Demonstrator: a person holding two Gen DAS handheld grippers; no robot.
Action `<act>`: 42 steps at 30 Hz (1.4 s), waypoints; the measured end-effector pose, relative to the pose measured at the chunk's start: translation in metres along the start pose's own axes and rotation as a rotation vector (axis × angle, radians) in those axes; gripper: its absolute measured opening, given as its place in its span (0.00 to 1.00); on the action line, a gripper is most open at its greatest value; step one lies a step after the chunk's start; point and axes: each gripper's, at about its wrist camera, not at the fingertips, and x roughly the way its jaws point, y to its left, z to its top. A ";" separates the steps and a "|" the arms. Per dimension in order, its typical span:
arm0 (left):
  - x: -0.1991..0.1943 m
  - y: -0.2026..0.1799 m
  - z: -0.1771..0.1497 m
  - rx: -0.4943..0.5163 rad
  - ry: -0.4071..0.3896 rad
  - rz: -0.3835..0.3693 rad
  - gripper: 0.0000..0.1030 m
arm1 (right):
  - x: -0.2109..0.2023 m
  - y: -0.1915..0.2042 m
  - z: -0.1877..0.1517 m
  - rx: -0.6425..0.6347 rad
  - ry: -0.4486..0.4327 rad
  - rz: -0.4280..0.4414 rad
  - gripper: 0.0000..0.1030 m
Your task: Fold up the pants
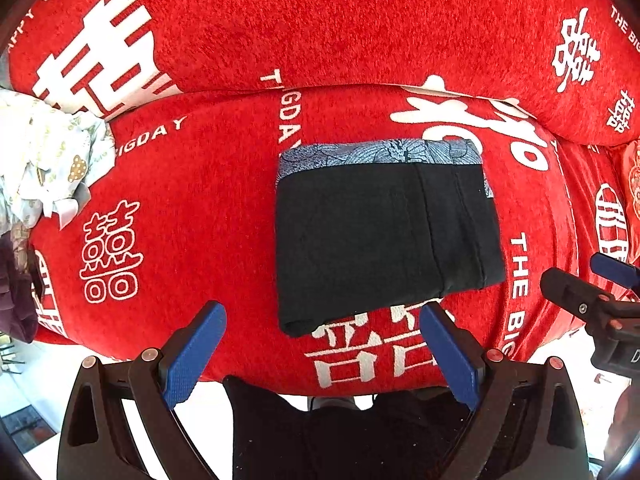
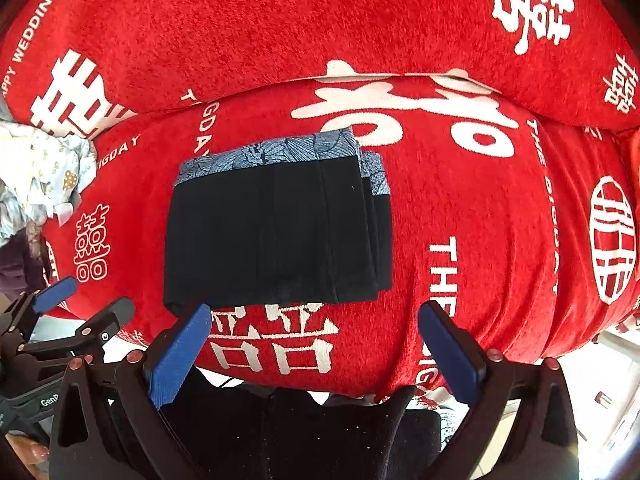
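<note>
Your left gripper (image 1: 322, 354), jaws wide and empty, hangs just short of the pants (image 1: 384, 232), already a compact folded rectangle on the red cushion (image 1: 200, 200), and your right gripper (image 2: 314, 354) likewise, so little seems left.

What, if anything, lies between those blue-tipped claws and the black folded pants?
Nothing visible does. Only bare red cover lies between the open left gripper and the pants, and the same holds for the open right gripper. The pale crumpled cloth sits far off to the left.
</note>
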 end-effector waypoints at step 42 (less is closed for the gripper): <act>-0.009 0.000 -0.003 0.050 -0.019 0.050 0.95 | -0.006 0.018 -0.005 -0.061 -0.026 -0.068 1.00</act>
